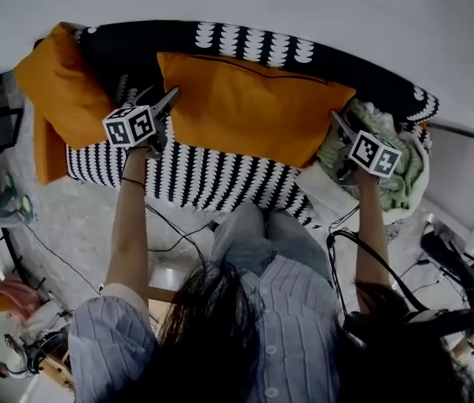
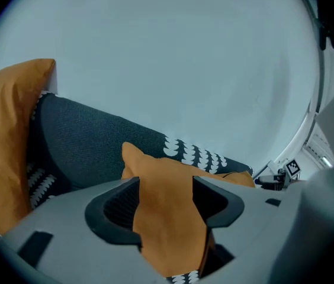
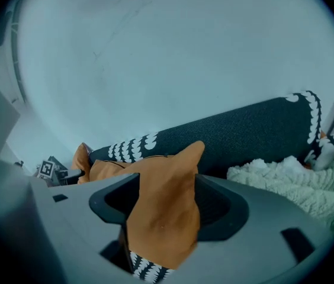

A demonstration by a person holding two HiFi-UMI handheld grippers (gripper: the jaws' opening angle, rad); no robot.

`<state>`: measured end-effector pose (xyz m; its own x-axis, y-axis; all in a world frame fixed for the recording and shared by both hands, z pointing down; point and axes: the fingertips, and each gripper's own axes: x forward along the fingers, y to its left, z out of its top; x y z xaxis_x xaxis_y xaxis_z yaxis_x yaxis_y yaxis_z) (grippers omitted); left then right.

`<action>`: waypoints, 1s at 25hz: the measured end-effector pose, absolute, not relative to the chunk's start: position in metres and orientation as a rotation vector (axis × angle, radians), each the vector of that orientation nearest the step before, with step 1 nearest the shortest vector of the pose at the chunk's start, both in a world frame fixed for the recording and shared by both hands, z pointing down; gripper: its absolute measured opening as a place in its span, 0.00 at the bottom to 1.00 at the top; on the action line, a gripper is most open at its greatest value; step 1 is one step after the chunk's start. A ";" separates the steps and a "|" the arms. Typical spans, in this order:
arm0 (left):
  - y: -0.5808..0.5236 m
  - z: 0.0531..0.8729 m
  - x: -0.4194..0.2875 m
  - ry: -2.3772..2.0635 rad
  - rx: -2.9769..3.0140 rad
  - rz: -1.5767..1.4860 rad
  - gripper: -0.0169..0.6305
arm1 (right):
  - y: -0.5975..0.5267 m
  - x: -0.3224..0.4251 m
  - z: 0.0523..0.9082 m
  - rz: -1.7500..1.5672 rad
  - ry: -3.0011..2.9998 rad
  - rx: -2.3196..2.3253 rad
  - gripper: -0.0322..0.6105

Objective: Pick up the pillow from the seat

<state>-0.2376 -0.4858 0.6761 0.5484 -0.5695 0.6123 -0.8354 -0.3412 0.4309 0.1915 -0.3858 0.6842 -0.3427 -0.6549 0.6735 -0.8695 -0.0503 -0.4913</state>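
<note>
2 pillow (image 1: pixel 254 107) corners sit unpinched between spread jaws, 1 in the left gripper (image 2: pixel 166 183), 1 in the right gripper (image 3: pixel 167 180), placed for a level lift.

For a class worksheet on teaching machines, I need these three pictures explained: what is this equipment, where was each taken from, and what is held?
No robot here: a person holds a two-jaw gripper in each hand. One picture comes from a camera on the person's head, looking down; the other two from cameras riding on the left gripper and the right gripper. Below stands a black seat with white scallop print, bearing a rectangular orange fabric pillow, a second orange pillow at its left end and a pale green fluffy blanket at its right. Each gripper's jaws stand open around one corner of the rectangular pillow, gripping nothing yet.
</note>
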 end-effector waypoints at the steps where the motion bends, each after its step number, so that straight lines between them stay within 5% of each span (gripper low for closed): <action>1: -0.489 0.678 -0.238 -1.126 2.040 0.452 0.45 | -0.386 0.194 0.686 1.361 -1.976 1.656 0.49; 25: -0.558 0.735 -0.228 -1.012 1.885 0.405 0.59 | -0.431 0.186 0.733 1.679 -1.920 1.621 0.51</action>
